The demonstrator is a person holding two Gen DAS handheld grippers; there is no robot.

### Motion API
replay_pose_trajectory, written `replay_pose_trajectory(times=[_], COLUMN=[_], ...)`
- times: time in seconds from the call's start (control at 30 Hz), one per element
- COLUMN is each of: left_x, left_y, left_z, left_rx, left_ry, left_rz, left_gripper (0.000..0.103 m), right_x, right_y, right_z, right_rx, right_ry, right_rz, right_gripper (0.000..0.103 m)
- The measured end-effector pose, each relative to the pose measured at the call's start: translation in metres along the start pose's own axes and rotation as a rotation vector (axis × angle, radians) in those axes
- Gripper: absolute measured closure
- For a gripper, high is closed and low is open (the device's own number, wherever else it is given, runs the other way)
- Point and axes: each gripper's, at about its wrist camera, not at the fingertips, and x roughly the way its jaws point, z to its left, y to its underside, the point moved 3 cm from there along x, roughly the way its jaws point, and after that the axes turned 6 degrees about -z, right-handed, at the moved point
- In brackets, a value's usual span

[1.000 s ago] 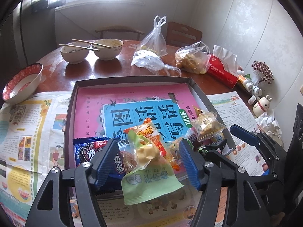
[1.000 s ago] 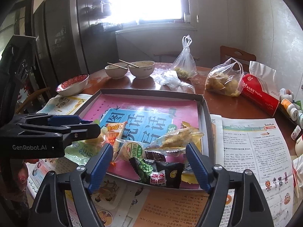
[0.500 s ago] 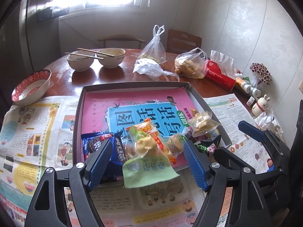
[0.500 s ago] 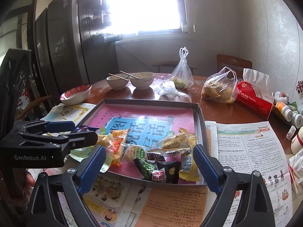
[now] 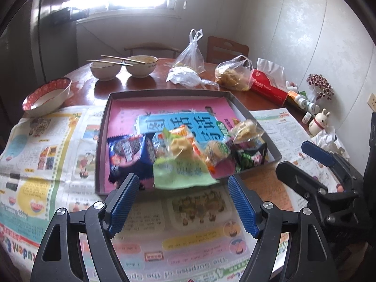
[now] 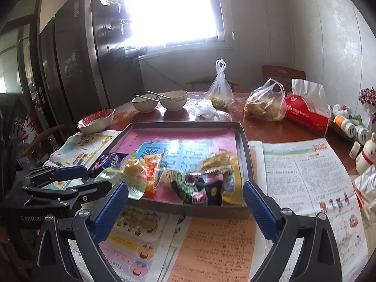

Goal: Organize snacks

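Left gripper [image 5: 182,196]: jaws apart, nothing between the pads. It hangs over the newspaper [image 5: 188,230] just short of the tray's [image 5: 104,127] near edge. Its opening widened earlier in the last second and has since levelled off.

Right gripper [image 6: 185,202]: jaws wide apart, just been opening further, nothing between them. It also sits over the newspaper, at the tray's near edge toward the right corner. In the right wrist view the left gripper shows at the lower left, beside the tray's near left corner.

Tray: grey, shallow, resting on newspaper on a wooden table [image 5: 141,84]. Its floor is lined with a pink sheet bearing a blue panel [image 5: 178,122] of large characters.

Snacks: all bunched along the tray's near edge; the far half of the tray holds none.
- blue cookie pack [image 5: 127,155], toward the near left corner
- green packet [image 5: 182,172], centre, its lower end overhanging the near rim
- orange packet [image 5: 185,132], just behind the green one
- clear packet [image 5: 245,128] with pale pieces, against the right edge
- black packet [image 6: 209,192], toward the near right corner, with a dark green one touching it

Table beyond the tray: two bowls [image 5: 124,69] with chopsticks laid across them at the far edge, a red-rimmed bowl [image 5: 47,96] at the left edge, plastic bags [image 5: 232,75] and a red tissue pack [image 5: 270,87] at the far right.
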Motion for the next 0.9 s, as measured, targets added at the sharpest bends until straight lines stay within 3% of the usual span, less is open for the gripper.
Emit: replay_pose_trajectory(times=[0.47, 0.67, 0.9], left_x=[-0.018, -0.019, -0.021], left_y=[0.036, 0.051, 0.056], left_z=[-0.002, -0.004, -0.007], left_rx=[-0.018, -0.008, -0.005], left_ry=[0.017, 0.022, 0.023], left_rz=[0.024, 0.046, 0.045], left_gripper=[0.023, 0.023, 0.023], right_x=[-0.019, -0.017, -0.021], right_y=[0.034, 0.049, 0.055], right_z=[0.012, 0.004, 0.001], right_rx=[-0.047, 0.021, 0.034], right_ry=[0.08, 0.069, 0.092], right_rz=[0.058, 0.118, 0.118], right_gripper=[0.003, 0.003, 0.003])
